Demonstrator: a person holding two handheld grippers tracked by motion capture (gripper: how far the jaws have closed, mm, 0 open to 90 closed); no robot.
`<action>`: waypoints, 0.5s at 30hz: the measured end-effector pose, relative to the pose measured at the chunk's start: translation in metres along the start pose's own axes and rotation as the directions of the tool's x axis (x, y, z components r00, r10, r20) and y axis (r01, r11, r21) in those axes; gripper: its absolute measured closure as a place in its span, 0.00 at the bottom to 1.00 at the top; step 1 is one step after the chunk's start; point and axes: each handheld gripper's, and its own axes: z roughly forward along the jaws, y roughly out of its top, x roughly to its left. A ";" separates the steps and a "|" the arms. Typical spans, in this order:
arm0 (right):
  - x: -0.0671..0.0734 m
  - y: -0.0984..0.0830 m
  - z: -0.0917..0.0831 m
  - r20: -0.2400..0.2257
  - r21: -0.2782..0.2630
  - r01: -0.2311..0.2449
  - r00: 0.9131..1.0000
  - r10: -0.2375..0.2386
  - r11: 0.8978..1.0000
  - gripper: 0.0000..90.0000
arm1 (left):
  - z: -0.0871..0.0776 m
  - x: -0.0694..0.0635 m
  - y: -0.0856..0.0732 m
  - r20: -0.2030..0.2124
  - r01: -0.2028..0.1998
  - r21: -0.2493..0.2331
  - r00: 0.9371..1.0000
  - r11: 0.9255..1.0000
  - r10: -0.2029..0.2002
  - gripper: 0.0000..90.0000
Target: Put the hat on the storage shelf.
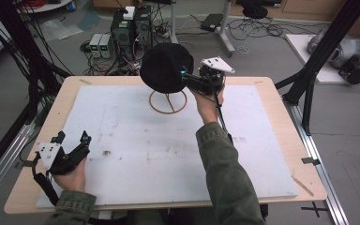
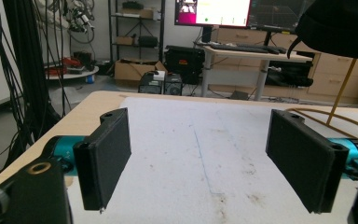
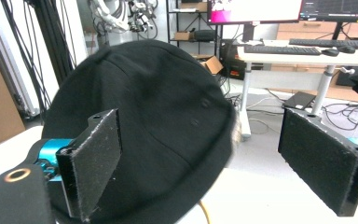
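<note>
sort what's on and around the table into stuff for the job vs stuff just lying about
In the job:
black beanie hat
wire hat stand under it
right tongs, open beside the hat

Lying about:
left tongs, open and idle
white mat
computer towers on the floor
monitor
keyboard

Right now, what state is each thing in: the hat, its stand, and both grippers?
Hat: sitting on top of the stand, between the right gripper's jaws but not pinched.
Stand: upright on the white mat, ring base flat.
Right gripper: open, jaws wide beside the hat.
Left gripper: open, nothing between its jaws, low over the mat.
</note>
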 end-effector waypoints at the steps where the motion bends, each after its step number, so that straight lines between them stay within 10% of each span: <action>1: 0.000 0.000 0.000 0.000 0.000 0.000 1.000 0.000 1.000 0.14 | 0.000 0.000 0.000 0.001 -0.002 0.001 1.000 1.000 0.002 0.25; 15: -0.032 -0.026 -0.038 0.019 -0.033 -0.020 1.000 0.020 0.999 0.14 | 0.000 -0.001 0.000 0.005 -0.010 0.006 1.000 1.000 0.010 0.25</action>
